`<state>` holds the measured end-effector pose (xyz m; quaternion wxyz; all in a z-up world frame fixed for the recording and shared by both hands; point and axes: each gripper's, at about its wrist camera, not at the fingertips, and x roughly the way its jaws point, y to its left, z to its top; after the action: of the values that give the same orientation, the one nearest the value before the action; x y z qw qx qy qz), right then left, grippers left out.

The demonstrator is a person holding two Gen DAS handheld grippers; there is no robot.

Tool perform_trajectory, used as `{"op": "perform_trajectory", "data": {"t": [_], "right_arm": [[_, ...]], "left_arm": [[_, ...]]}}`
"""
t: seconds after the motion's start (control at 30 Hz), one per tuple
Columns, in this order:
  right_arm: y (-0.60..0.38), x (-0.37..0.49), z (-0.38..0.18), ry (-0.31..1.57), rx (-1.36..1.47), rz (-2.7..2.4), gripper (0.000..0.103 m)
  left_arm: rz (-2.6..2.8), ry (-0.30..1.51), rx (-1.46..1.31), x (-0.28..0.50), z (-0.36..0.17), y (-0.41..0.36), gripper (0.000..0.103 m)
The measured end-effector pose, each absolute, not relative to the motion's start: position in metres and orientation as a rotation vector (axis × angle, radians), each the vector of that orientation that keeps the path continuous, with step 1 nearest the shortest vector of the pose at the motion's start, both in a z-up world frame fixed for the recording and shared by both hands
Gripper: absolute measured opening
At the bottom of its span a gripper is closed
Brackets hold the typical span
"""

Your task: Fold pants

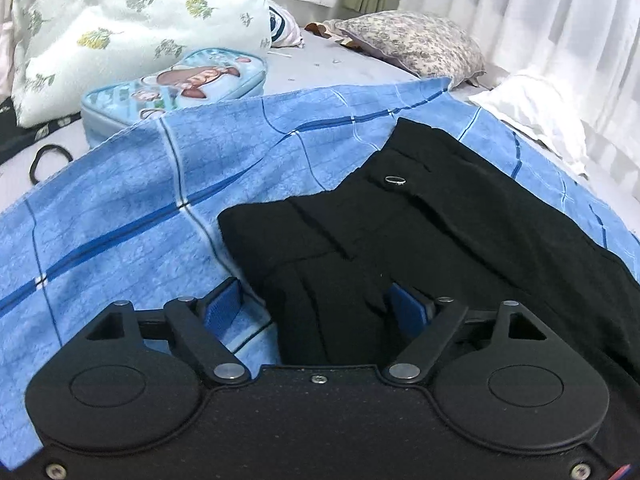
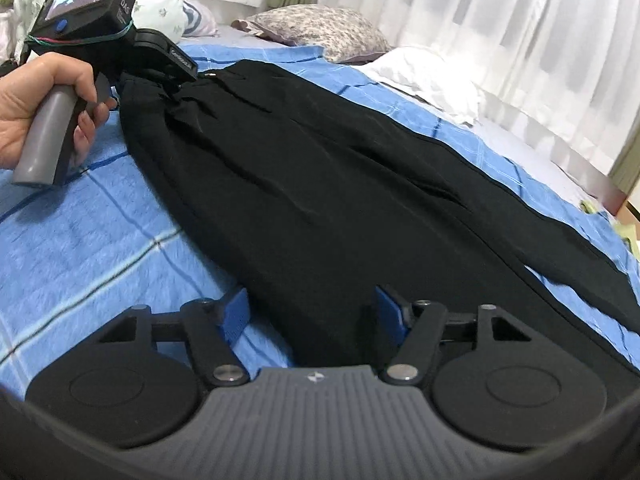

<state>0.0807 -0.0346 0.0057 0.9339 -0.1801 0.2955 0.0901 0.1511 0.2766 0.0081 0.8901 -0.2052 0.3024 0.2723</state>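
Black pants [image 2: 320, 184] lie flat on a blue checked blanket [image 2: 100, 240], folded lengthwise, waistband at the far left and legs running to the right. In the left wrist view the waistband end [image 1: 360, 232] with a metal button [image 1: 395, 179] lies just ahead. My left gripper [image 1: 316, 304] is open, its blue pads [image 1: 224, 306] on either side of the near waistband edge. It also shows in the right wrist view [image 2: 160, 64], held by a hand. My right gripper [image 2: 310, 312] is open, its pads straddling the near edge of the pants' legs.
A floral white duvet [image 1: 132, 20], a light blue cartoon bag [image 1: 180, 80] and a black hair tie [image 1: 50, 160] lie at the back left. A patterned pillow [image 1: 412, 40] and a white cloth [image 1: 536, 112] lie at the back right before white curtains [image 2: 500, 32].
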Motion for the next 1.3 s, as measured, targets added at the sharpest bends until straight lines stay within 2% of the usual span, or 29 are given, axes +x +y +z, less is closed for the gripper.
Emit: {"op": "perform_trajectory", "data": {"t": [0.03,0.1,0.13,0.17,0.23,0.27,0.47,0.8,1.03,1.07,1.1,1.13,1.23,1.27,1.3], "right_arm": [[-0.034,0.084,0.005,0.603,-0.369,0.186,0.076],[-0.031,0.090,0.005,0.597,-0.357,0.196,0.069],[-0.034,0.090,0.006,0.601,-0.340,0.209,0.054],[-0.035,0.092,0.008,0.607,-0.321,0.232,0.029],[-0.032,0.090,0.009,0.607,-0.320,0.245,0.014],[-0.029,0.089,0.009,0.602,-0.334,0.246,0.009],[-0.030,0.060,0.026,0.580,-0.319,0.286,0.005],[-0.038,0.009,0.064,0.556,-0.233,0.398,0.004],[-0.036,0.006,0.029,0.668,-0.177,0.422,0.009],[-0.040,0.006,0.024,0.679,-0.160,0.425,0.013],[-0.043,0.004,0.021,0.684,-0.142,0.422,0.021],[-0.049,0.002,0.020,0.682,-0.120,0.430,0.036],[-0.074,-0.009,0.024,0.652,-0.062,0.421,0.053],[-0.088,-0.014,0.028,0.637,-0.042,0.398,0.059],[-0.104,-0.017,0.034,0.623,-0.019,0.367,0.060]], "left_arm": [[0.574,0.618,-0.420,0.152,0.008,0.277,0.069],[0.606,0.598,-0.421,0.153,0.008,0.279,0.046],[0.608,0.591,-0.432,0.152,0.009,0.282,0.042],[0.601,0.583,-0.449,0.150,0.010,0.284,0.036],[0.598,0.565,-0.473,0.144,0.016,0.287,0.018],[0.615,0.556,-0.462,0.141,0.021,0.286,0.012],[0.667,0.461,-0.339,0.119,0.056,0.268,0.012],[0.651,0.445,-0.306,0.058,0.088,0.266,0.012],[0.721,0.587,-0.271,0.050,0.042,0.268,0.015],[0.733,0.605,-0.266,0.051,0.035,0.269,0.017],[0.738,0.621,-0.261,0.051,0.028,0.269,0.018],[0.742,0.632,-0.257,0.052,0.023,0.270,0.020],[0.770,0.632,-0.210,0.051,0.021,0.263,0.029],[0.784,0.629,-0.192,0.052,0.024,0.261,0.040],[0.805,0.619,-0.169,0.051,0.027,0.257,0.062]]}}
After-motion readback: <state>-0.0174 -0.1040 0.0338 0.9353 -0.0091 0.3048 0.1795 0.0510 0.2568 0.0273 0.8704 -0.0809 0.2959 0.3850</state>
